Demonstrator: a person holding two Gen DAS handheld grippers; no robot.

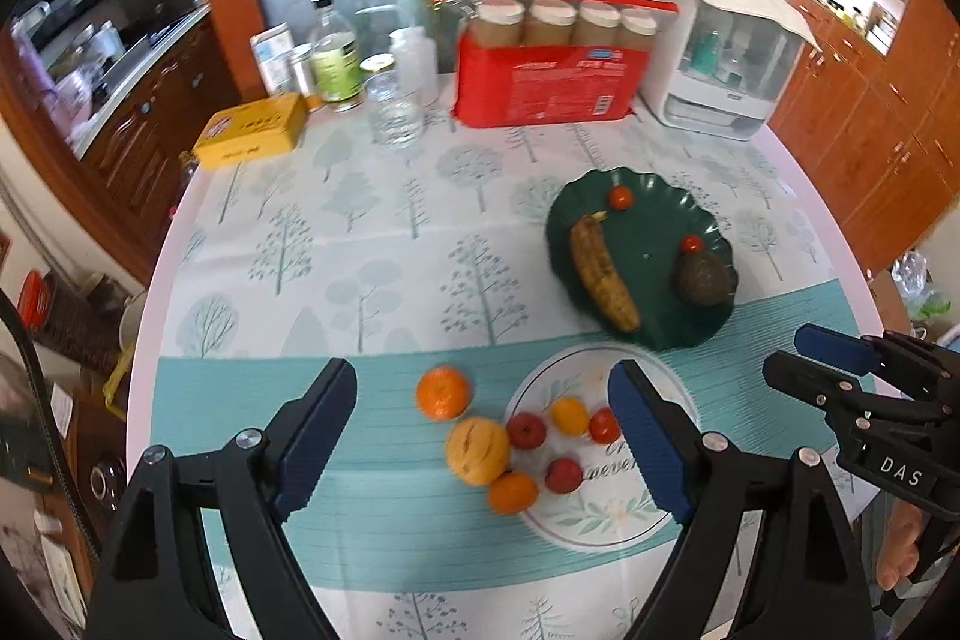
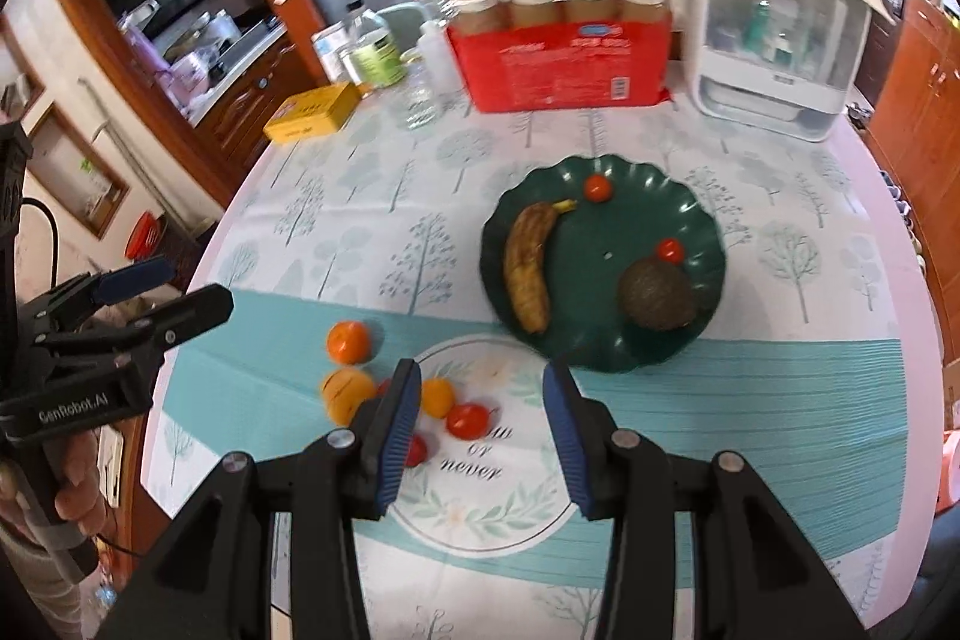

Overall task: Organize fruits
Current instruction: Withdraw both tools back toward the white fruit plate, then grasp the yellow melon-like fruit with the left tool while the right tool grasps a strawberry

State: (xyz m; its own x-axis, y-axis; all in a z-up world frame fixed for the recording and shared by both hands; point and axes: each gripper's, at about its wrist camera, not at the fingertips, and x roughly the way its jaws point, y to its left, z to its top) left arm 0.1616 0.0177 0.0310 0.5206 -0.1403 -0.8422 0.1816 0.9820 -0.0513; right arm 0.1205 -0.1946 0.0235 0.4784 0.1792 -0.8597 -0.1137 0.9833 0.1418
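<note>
A dark green plate (image 1: 654, 334) (image 2: 708, 232) holds a spotted banana (image 1: 602, 274) (image 2: 528, 265), a dark avocado (image 1: 705, 279) (image 2: 657, 295) and two cherry tomatoes (image 1: 621, 197) (image 2: 597, 188). Loose fruit lies on the tablecloth nearer me: a tangerine (image 1: 443, 392) (image 2: 348, 341), a yellow-orange striped fruit (image 1: 478, 450) (image 2: 345, 393), small oranges (image 1: 512, 492) and small red fruits (image 1: 527, 430) (image 2: 467, 420). My left gripper (image 1: 480, 430) is open and empty above the loose fruit. My right gripper (image 2: 480, 430) is open and empty, hovering just right of that fruit.
At the table's back stand a red carton of jars (image 1: 549, 64) (image 2: 564, 52), a white dispenser box (image 1: 717, 46) (image 2: 774, 22), bottles and a glass (image 1: 393, 109), and a yellow tin (image 1: 255, 130) (image 2: 312, 112). Wooden cabinets flank the table.
</note>
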